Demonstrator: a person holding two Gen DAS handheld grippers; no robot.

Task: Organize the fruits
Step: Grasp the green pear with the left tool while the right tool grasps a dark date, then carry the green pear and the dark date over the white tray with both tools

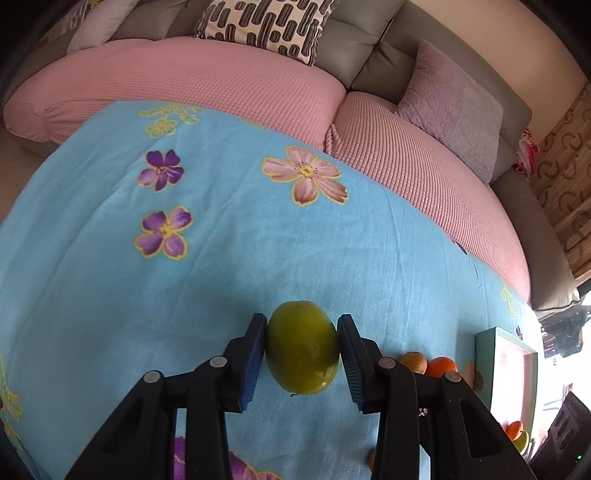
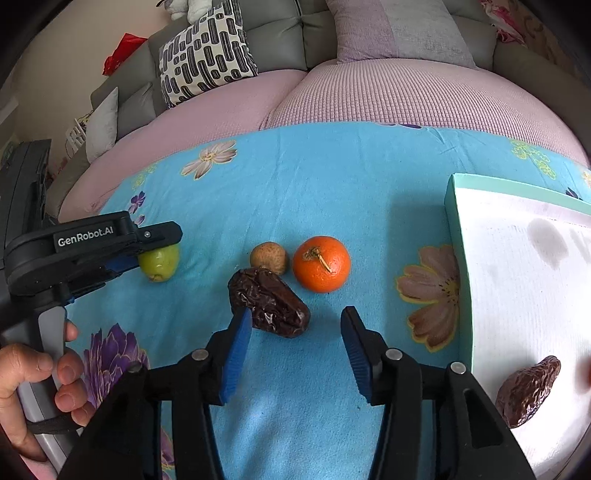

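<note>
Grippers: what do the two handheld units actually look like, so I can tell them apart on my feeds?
Both look identical: black plastic linkage arms with round silver rivets and ribbed blue finger pads. Seen from the right wrist view, the left gripper has a black body with white "GenRobot.AI" lettering, a grey handle and a black strap, held by a bare hand. No cables or sleeves visible.

A grey sofa (image 1: 373,44) with pink covers (image 1: 207,74) runs along the far side; a patterned cushion (image 2: 207,51) left, a lilac pillow (image 2: 399,29) right, beige wall (image 2: 74,40) behind.
</note>
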